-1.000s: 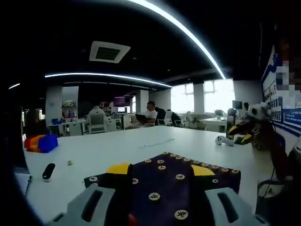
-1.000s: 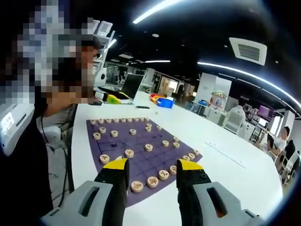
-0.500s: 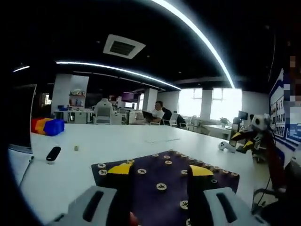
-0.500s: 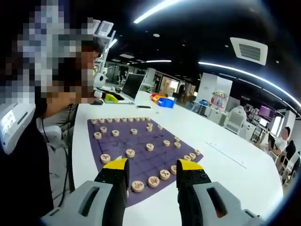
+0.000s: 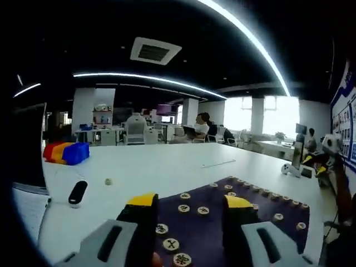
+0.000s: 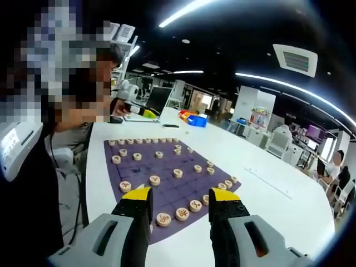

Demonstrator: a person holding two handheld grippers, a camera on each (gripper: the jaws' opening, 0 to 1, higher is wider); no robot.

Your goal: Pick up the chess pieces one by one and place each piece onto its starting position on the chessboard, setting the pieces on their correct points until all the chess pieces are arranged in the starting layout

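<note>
Both yellow-tipped grippers, left (image 5: 189, 204) and right (image 6: 179, 198), hang spread apart and empty above the dark purple cloth chessboard (image 6: 167, 179). Round wooden chess pieces (image 6: 177, 173) dot its grid. The white surface (image 5: 161, 169) beyond carries a lone stray piece (image 5: 108, 181).

Open-plan office under a dark ceiling, crossed by long curved light strips (image 5: 245, 39) above the jaws; square ceiling vent (image 5: 155, 51) set high, left of the strips; bright windows (image 5: 267, 114) far ahead and right of the jaws, flanked by pale columns (image 5: 191, 111); white desks and office chairs (image 5: 135, 129) in the distance, with a seated person (image 5: 196, 129) among them; broad white table (image 5: 161, 167) stretching ahead of the jaws; in the right gripper view, second ceiling vent (image 6: 295, 60) upper right, a dark monitor (image 6: 156, 100) beyond the jaws, more white chairs (image 6: 278, 140) far right.
</note>
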